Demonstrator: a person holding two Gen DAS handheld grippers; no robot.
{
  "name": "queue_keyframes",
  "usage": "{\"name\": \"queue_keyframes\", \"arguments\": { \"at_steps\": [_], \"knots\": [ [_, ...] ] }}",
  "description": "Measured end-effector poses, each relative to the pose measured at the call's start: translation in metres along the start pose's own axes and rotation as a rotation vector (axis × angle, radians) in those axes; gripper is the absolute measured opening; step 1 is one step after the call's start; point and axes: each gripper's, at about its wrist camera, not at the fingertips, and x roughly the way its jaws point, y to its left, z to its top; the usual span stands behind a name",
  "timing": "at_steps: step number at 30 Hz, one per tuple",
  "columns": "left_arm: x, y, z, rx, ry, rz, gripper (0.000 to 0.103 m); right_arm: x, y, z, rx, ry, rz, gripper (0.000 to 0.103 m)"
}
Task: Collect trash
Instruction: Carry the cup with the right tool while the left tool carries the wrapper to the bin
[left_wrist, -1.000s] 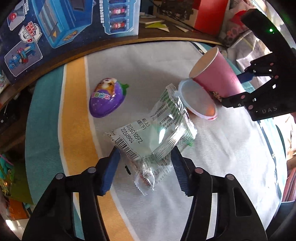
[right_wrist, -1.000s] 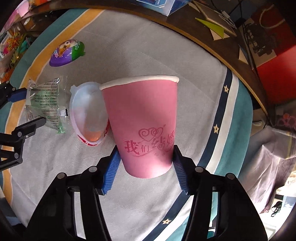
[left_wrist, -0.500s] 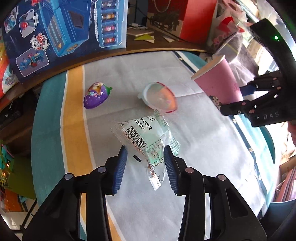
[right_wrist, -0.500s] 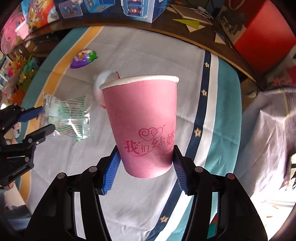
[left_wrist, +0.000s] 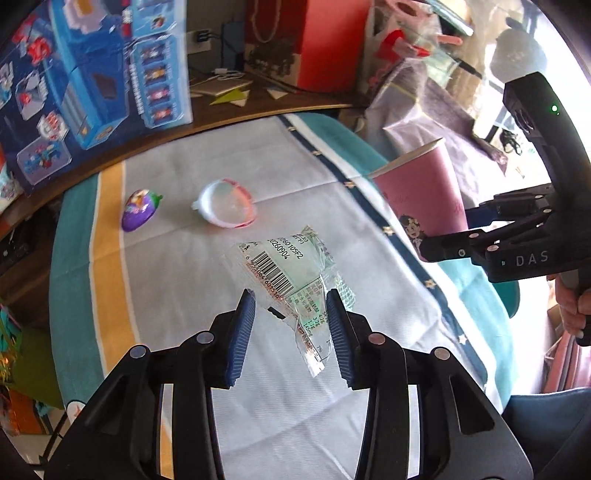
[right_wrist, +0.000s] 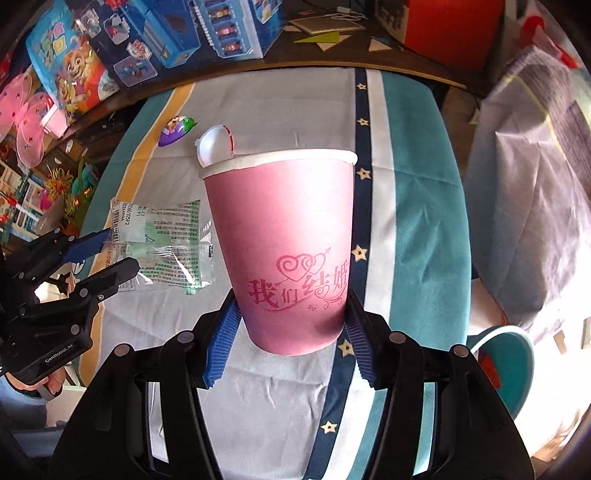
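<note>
Item one: our left gripper (left_wrist: 291, 325), blue ribbed pads on black fingers, jaws a narrow gap apart and closed on the torn tail of a clear plastic wrapper (left_wrist: 295, 266). The wrapper carries green print, a barcode and a date stamp; its free end reaches forward, off the cloth, toward the middle of the table. In the right wrist view the same wrapper (right_wrist: 162, 240) hangs between the left gripper's fingers at the left side of the table.

Item two: our right gripper (right_wrist: 291, 332), same build, jaws spread wide and pressed on both sides of the lower part of a pink paper cup (right_wrist: 284, 240). The cup is upright, white rolled rim, with hearts and red characters printed on its wall. From the left wrist view the cup (left_wrist: 421, 192) sits above the table's right side, over the navy starred stripe.

Item three: a clear plastic tub with a pink-red rim (left_wrist: 225, 203), lying on the white centre of the tablecloth (left_wrist: 184, 280), toward the far edge.

Item four: a purple egg-shaped toy capsule (left_wrist: 138, 210), just left of the tub, beside the yellow stripe near the far left corner.

Item five: a blue toy box (left_wrist: 92, 85), standing on the wooden shelf beyond the far edge.
</note>
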Motion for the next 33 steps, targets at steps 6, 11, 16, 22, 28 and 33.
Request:
{"name": "queue_keyframes", "arguments": {
  "at_steps": [6, 11, 16, 22, 28, 33],
  "knots": [
    [-0.001, -0.052, 0.015, 0.078, -0.011, -0.054, 0.041, -0.027, -0.054, -0.039, 0.131, -0.044, -0.002, 0.054],
    [0.006, -0.104, 0.025, 0.149, -0.008, -0.112, 0.041, -0.056, -0.100, -0.075, 0.220, -0.091, -0.015, 0.054],
    [0.016, -0.159, 0.033, 0.221, 0.007, -0.181, 0.041, -0.087, -0.151, -0.115, 0.330, -0.150, -0.050, 0.054],
    [0.038, -0.233, 0.035, 0.331, 0.047, -0.255, 0.041, -0.100, -0.216, -0.166, 0.496, -0.169, -0.100, 0.054],
    [0.062, -0.289, 0.029, 0.414, 0.108, -0.303, 0.041, -0.095, -0.259, -0.206, 0.603, -0.155, -0.092, 0.054],
    [0.084, -0.324, 0.023, 0.466, 0.165, -0.321, 0.041, -0.088, -0.274, -0.220, 0.643, -0.144, -0.078, 0.054]
  ]
}}
